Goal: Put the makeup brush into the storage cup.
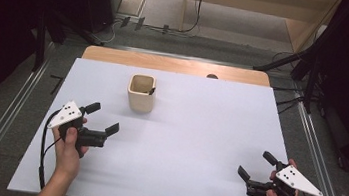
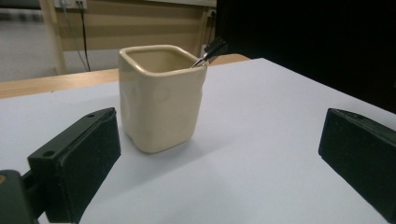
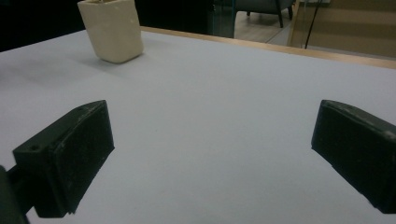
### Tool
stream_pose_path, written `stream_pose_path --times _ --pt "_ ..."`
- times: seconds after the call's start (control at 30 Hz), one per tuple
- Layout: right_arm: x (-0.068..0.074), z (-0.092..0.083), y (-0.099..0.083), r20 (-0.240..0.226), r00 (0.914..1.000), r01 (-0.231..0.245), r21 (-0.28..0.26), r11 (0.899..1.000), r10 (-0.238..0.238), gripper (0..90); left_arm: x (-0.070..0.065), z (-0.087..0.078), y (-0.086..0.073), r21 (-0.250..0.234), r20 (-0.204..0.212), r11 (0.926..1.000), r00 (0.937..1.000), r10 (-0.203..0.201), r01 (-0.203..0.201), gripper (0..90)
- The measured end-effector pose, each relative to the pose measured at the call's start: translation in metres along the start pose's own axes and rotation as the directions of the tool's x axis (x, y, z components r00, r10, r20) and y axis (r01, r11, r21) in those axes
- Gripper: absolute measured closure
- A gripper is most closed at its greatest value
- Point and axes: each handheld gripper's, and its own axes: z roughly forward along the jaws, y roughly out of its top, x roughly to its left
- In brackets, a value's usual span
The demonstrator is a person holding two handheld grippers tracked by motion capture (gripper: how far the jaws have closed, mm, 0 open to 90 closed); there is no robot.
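A cream square-sided cup (image 1: 141,93) stands upright on the white table top (image 1: 198,131), left of centre toward the back. A thin dark-handled tool (image 2: 208,51) leans out of the cup's corner. My left gripper (image 1: 102,118) is open, low over the table a short way in front and left of the cup (image 2: 161,95), nothing between its jaws. My right gripper (image 1: 256,165) is open near the front right corner, empty, with the cup (image 3: 112,29) far off at the upper left of the right gripper view.
The table's wooden back edge (image 1: 176,64) shows beyond the white sheet. Metal rails (image 1: 4,117) run along both sides on the floor. Cables and stand legs (image 1: 136,23) lie behind the table.
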Motion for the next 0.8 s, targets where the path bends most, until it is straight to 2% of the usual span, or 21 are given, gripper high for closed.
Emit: stream_pose_path --times 0.23,0.47,0.6,0.73,0.8 --pt "0.000 0.001 0.000 0.002 1.0000 0.002 0.004 1.000 -0.002 0.0 0.004 -0.018 -0.016 0.010 -0.037 0.9999 0.9993 -0.010 0.010 0.0" --pt "0.000 0.000 -0.002 0.003 1.0000 0.002 0.005 1.000 -0.002 0.0 0.008 -0.042 -0.035 0.024 -0.067 0.9993 0.9974 -0.027 0.029 0.0" --pt "0.000 0.001 -0.002 0.003 1.0000 -0.001 0.010 1.000 0.001 0.0 0.008 -0.054 -0.040 0.010 -0.084 0.9996 0.9961 -0.025 0.026 0.0" --pt "0.000 0.001 -0.002 0.008 1.0000 0.002 0.013 1.000 -0.002 0.0 0.013 -0.065 -0.046 0.015 -0.128 0.9998 0.9916 -0.012 0.014 0.0" --pt "0.000 0.001 -0.002 0.011 0.9999 0.002 0.012 1.000 -0.002 0.0 0.017 -0.072 -0.048 -0.002 -0.136 0.9994 0.9901 -0.035 0.035 0.0"
